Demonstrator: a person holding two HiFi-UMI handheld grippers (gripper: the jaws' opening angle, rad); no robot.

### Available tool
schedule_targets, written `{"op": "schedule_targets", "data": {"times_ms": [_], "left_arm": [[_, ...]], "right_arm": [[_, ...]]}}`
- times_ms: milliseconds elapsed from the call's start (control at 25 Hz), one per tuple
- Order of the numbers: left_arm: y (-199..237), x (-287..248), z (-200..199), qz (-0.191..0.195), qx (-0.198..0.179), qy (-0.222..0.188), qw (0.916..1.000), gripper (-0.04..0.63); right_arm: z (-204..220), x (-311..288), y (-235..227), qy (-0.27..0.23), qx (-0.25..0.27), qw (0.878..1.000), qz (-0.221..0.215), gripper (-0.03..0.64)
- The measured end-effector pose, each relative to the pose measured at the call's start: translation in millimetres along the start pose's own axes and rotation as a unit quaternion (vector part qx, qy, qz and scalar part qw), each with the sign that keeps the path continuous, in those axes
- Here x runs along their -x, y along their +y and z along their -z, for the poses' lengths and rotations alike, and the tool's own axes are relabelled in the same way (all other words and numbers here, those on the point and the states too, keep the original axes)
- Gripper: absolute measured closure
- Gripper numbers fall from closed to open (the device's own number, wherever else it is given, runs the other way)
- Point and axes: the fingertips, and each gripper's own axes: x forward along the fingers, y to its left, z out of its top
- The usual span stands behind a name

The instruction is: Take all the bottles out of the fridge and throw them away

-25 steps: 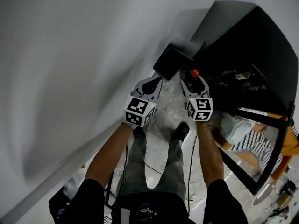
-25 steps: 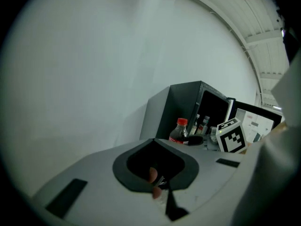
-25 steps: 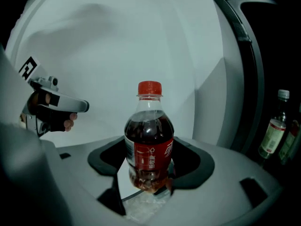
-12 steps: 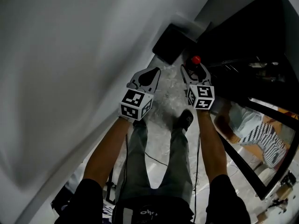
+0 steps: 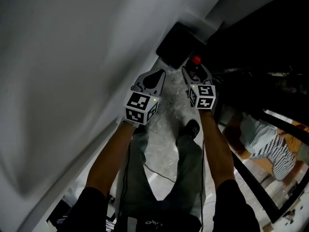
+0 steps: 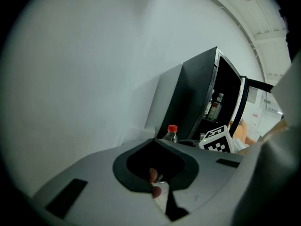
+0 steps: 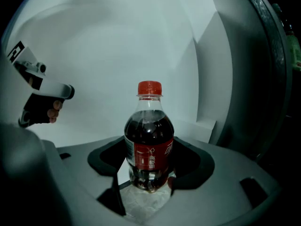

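Observation:
A small cola bottle (image 7: 149, 140) with a red cap (image 5: 196, 60) and red label stands upright between my right gripper's jaws. My right gripper (image 7: 146, 180) is shut on its lower body, held above the floor next to the dark open fridge (image 5: 260, 47). A black bin (image 5: 177, 44) sits on the floor just beyond both grippers. My left gripper (image 5: 155, 75) hangs beside the right one, its jaws together with nothing in them (image 6: 156, 182). More bottles (image 6: 216, 105) stand on a shelf inside the fridge (image 6: 202, 93).
A white wall (image 5: 72, 57) runs along the left. To the right, behind the fridge door's black frame (image 5: 251, 187), sits a person in striped clothing (image 5: 263, 141). A thin cable (image 5: 164, 170) lies on the pale floor near the person's own legs.
Both grippers have drifted forward toward the black bin, the right one carrying the cola bottle a little leftward. The fridge opening has slid further right in the head view.

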Motion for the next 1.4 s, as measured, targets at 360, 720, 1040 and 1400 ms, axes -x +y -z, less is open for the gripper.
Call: {"op": "schedule_targets", "data": {"times_ms": [360,720,1040,1400], "left_arm": [[39,-62,45,-0.005,-0.025,-0.026,0.9993,0.595],[62,-122,76,-0.008,-0.026,-0.04,0.9988,0.595],[64,-142,78,-0.001,-0.015,-0.051,0.9986,0.595],[57,-118,43,-0.01,0.002,-0.042,0.9991,0.595]], "right_arm": [[55,-93,-16,-0.017,0.008,1.0,-0.013,0.313],[103,-167,-30,0.011,0.032,0.999,-0.029,0.311],[116,-198,-41,0.031,0.05,0.998,0.007,0.465],[62,-136,-42,-0.007,0.031,0.999,0.029,0.585]]}}
